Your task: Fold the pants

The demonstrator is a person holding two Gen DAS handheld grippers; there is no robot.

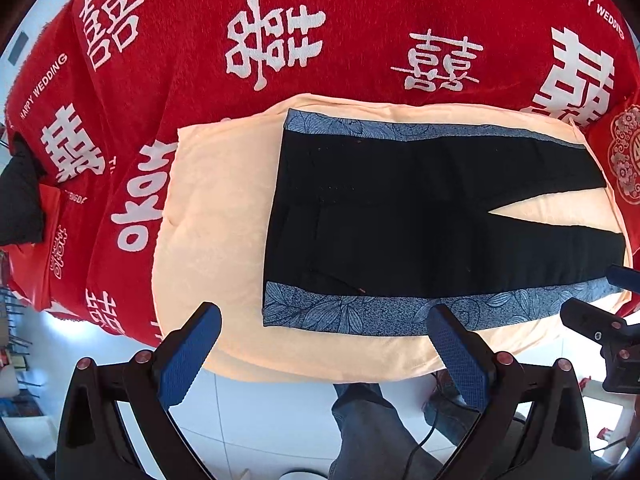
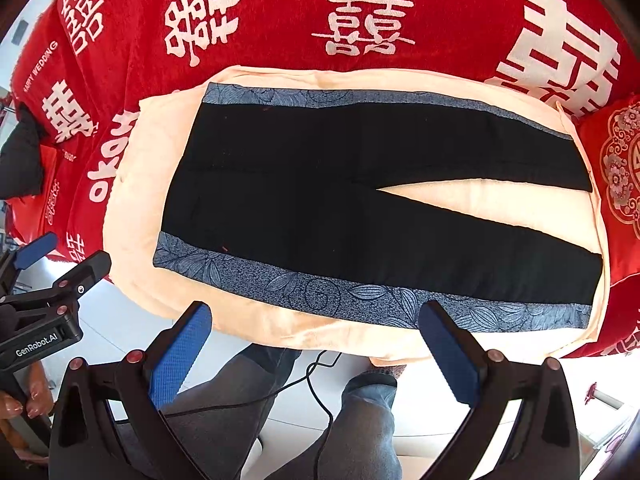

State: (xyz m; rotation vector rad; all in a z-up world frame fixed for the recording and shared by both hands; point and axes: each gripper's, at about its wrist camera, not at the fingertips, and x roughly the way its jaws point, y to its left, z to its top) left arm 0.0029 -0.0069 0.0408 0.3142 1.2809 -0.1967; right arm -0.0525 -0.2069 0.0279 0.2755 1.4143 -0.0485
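Pants [image 2: 320,200] flat and spread out on the cream pad [image 2: 136,216], black w/ blue-grey leaf-print bands [image 2: 320,296] along both outer seams. Waist end sits to the left, two legs run right and split in a narrow V, cream showing through the gap. Near-side band runs just inside the pad's front edge. Leg cuffs reach almost to the pad's right edge.

Pad lies on a red blanket [image 2: 280,12] covered in big white characters and "HAPPY WEDDING" lettering. Red cushion w/ ornate pale pattern [image 2: 620,184] butts up at the right.

Right gripper [image 2: 316,332] hovering at the front edge of the pad, jaws wide apart, nothing between the blue pads, not touching fabric. Left gripper [image 1: 324,332] same story: jaws spread wide, empty, poised over the front edge nr the waist-side corner of the pants. In the right wrist view it shows at far left w/ "GenRobot.AI" on its body, a hand [image 2: 20,400] below it.

Down below: person's legs in grey trousers [image 2: 360,420], a black cable [image 2: 312,380] trailing across pale floor. Dark bundle at far left [image 1: 20,196], prob. clothing but too warped at the lens edge to say.
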